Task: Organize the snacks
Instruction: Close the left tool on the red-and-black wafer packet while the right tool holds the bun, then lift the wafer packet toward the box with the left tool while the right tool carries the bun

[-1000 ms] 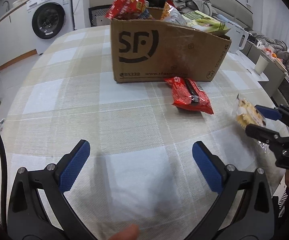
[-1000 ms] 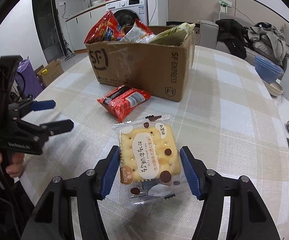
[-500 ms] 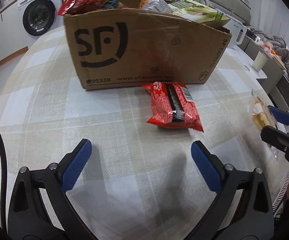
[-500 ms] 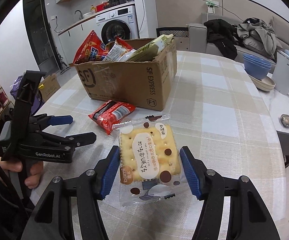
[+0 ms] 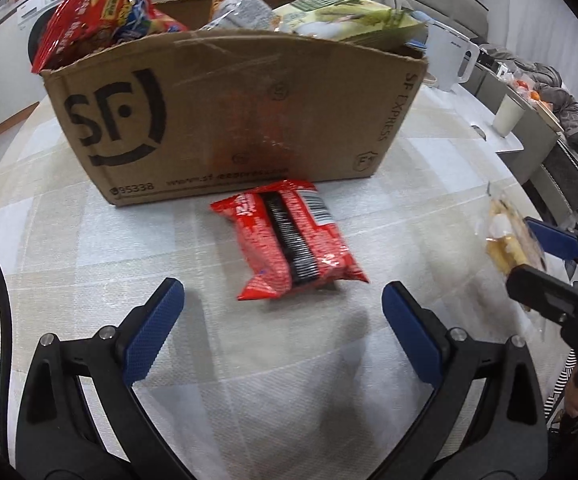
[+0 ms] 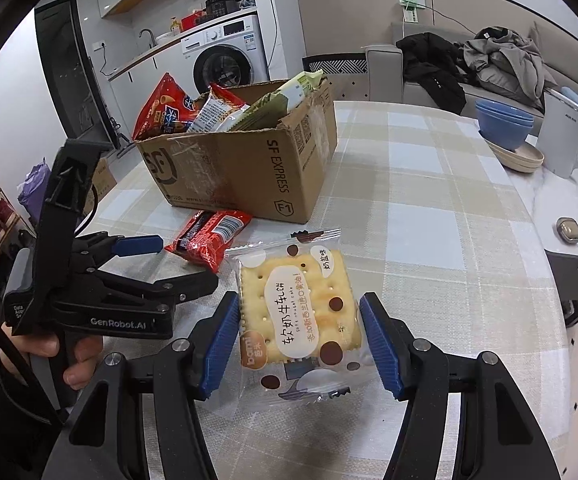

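Snacks fill the cardboard box (image 6: 245,168) at the far side of the checked table (image 6: 441,216): a red chip bag (image 5: 97,12), a silver packet (image 5: 241,6) and a green pack (image 5: 349,20) stick up out of its open top. Just in front of the box's near wall a red snack packet (image 5: 295,240) lies flat on the table, its long axis running from the box toward the near edge and angled a little to the right; a black stripe follows that axis.

The left gripper (image 5: 283,332) hovers near this packet with its blue fingers (image 5: 153,332) wide apart and nothing between them; the packet lies just beyond the fingertips. In the right wrist view a hand (image 6: 49,356) grips its handle.

The right gripper (image 6: 299,344) has its fingers (image 6: 381,344) clamped on the 2 side edges of a cracker packet (image 6: 297,312), lifted clear of the table. That packet is nearly square, its printed face up toward the camera, its serrated seals at the near and far ends, so the short text runs along the fingers' line.

Blue bowls (image 6: 505,124) and a white kettle (image 6: 569,140) stand far right on the table.
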Action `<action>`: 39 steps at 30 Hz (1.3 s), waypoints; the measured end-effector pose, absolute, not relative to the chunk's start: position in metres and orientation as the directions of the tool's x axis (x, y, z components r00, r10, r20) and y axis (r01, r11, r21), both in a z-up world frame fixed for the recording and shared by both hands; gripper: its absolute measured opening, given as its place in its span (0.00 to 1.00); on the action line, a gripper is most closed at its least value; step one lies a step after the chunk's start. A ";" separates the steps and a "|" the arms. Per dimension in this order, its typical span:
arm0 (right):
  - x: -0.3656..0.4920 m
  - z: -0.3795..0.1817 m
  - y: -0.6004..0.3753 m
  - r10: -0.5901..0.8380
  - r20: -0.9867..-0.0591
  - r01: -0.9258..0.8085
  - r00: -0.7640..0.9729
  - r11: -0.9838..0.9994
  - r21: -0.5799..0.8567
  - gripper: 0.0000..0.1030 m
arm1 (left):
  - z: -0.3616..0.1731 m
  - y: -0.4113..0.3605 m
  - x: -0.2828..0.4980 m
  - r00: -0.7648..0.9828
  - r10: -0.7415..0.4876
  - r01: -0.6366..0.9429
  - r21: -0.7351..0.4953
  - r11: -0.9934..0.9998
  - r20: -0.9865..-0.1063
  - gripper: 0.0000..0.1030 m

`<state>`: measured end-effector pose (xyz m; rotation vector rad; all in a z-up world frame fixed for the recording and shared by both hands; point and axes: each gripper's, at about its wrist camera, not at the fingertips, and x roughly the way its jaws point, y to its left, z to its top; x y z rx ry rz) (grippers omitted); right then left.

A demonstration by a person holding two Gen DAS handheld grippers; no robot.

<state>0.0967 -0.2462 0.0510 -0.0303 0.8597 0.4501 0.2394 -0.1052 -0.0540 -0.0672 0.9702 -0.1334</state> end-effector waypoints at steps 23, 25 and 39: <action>0.094 0.057 -0.249 0.382 -0.717 -0.393 0.583 0.905 0.163 0.60 | -0.049 -0.129 0.253 0.586 -0.159 0.084 -0.136 0.987 -0.795 0.41; 0.093 0.058 -0.248 0.385 -0.711 -0.394 0.588 0.904 0.164 0.60 | -0.045 -0.113 0.239 0.595 -0.176 0.087 -0.155 0.984 -0.784 0.41; 0.085 0.087 -0.241 0.433 -0.617 -0.414 0.657 0.891 0.185 0.60 | 0.011 -0.086 0.206 0.696 -0.201 0.120 -0.164 0.979 -0.690 0.41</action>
